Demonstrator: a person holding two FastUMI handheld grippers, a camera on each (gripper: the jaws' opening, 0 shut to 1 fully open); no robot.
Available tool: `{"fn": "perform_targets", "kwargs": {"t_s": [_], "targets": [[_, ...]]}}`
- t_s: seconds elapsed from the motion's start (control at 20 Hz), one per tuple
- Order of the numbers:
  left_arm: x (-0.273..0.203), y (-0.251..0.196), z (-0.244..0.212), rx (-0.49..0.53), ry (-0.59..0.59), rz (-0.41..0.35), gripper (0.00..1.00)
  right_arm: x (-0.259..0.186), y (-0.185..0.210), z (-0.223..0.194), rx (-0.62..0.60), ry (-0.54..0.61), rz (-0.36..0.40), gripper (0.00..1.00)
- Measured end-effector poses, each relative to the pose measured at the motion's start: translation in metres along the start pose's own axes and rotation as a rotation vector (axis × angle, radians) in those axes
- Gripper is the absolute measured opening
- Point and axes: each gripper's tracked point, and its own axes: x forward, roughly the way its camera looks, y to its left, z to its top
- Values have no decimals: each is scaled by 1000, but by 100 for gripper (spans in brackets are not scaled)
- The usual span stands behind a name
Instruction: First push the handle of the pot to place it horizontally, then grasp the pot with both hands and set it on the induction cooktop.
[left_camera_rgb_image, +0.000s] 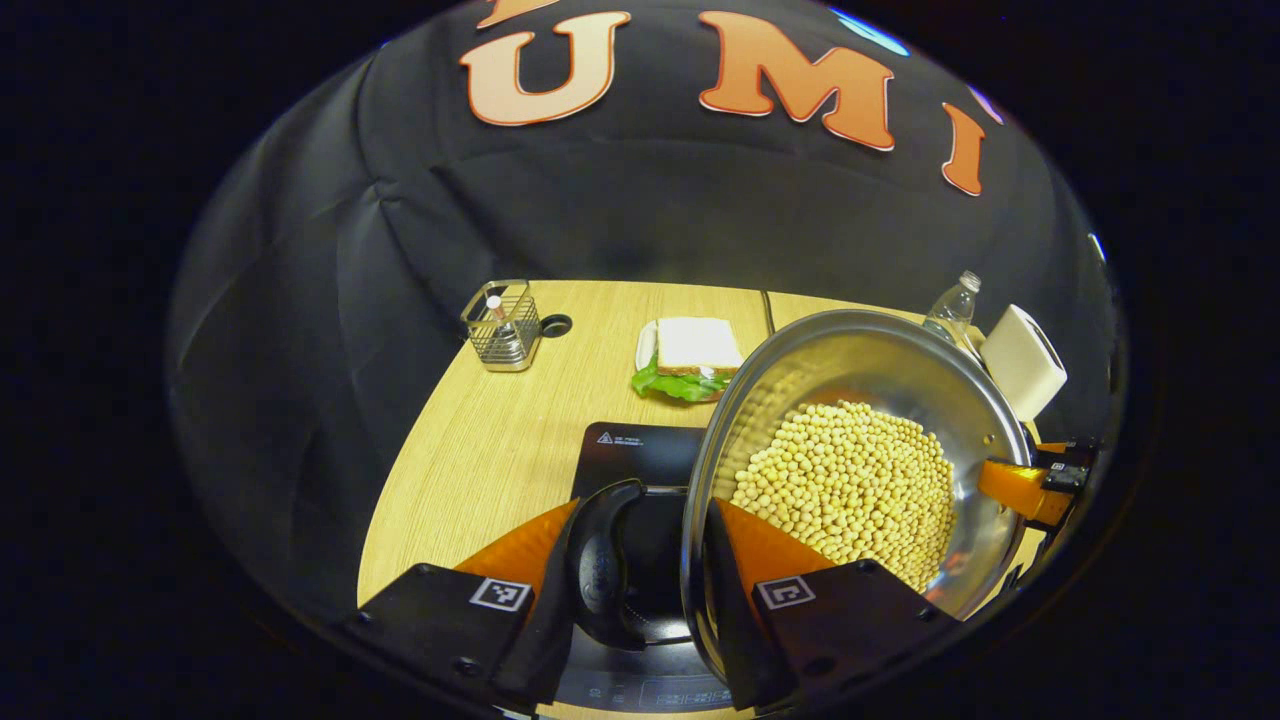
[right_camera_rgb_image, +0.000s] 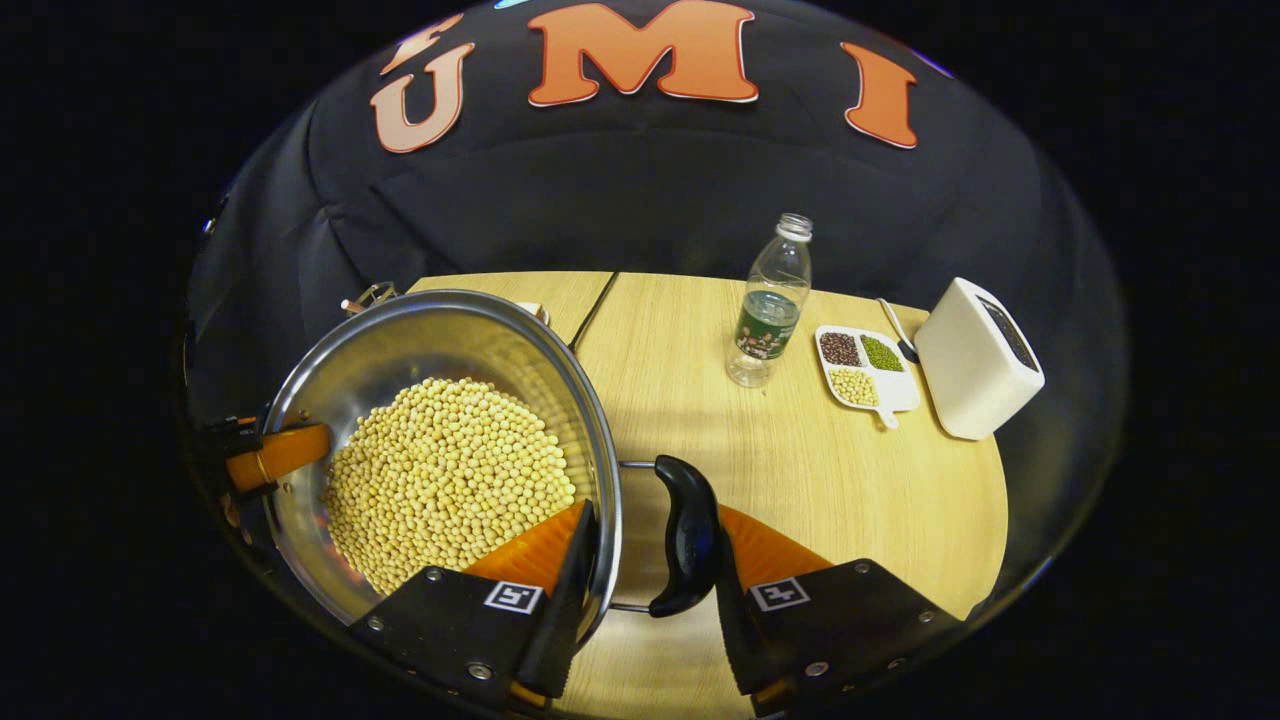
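- On the far left of the table (left_camera_rgb_image: 470, 440) stands a small wire basket (left_camera_rgb_image: 503, 325), and a sandwich (left_camera_rgb_image: 692, 360) on a plate sits to its right.
- The black induction cooktop (left_camera_rgb_image: 635, 450) lies near the left gripper, under the pot's left side.
- The left gripper (left_camera_rgb_image: 640, 570) has one finger outside the left handle (left_camera_rgb_image: 600, 560) and one inside the pot wall. It looks like it is pinching the handle and rim together.
- The pot (right_camera_rgb_image: 440, 400) is in the middle, held between both grippers. I think it is lifted and tipped a bit, partly over the cooktop.
- It is full of yellow beans (right_camera_rgb_image: 450, 480), so it is likely heavy. The shiny steel is hard and slippery. The beans could roll out if it tips.
- The two black side handles are the best places to hold.
- The right gripper (right_camera_rgb_image: 650, 560) pinches the right handle (right_camera_rgb_image: 685, 530) and rim the same way.
- Farther right stand a bottle (right_camera_rgb_image: 772, 300), a bean tray (right_camera_rgb_image: 865, 365) and a white box (right_camera_rgb_image: 975, 360).
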Motion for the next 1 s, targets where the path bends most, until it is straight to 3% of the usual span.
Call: {"fn": "perform_targets", "kwargs": {"t_s": [0.1,0.15,1.0], "targets": [[0,6,2,5,-6,7,67,1,-1,1,5,2,4,57],[-4,7,4,10,-8,10,65,2,-2,2,6,3,7,61],[1,10,-10,-10,99,-3,68,-4,3,1,-5,100,-13,61]]}}
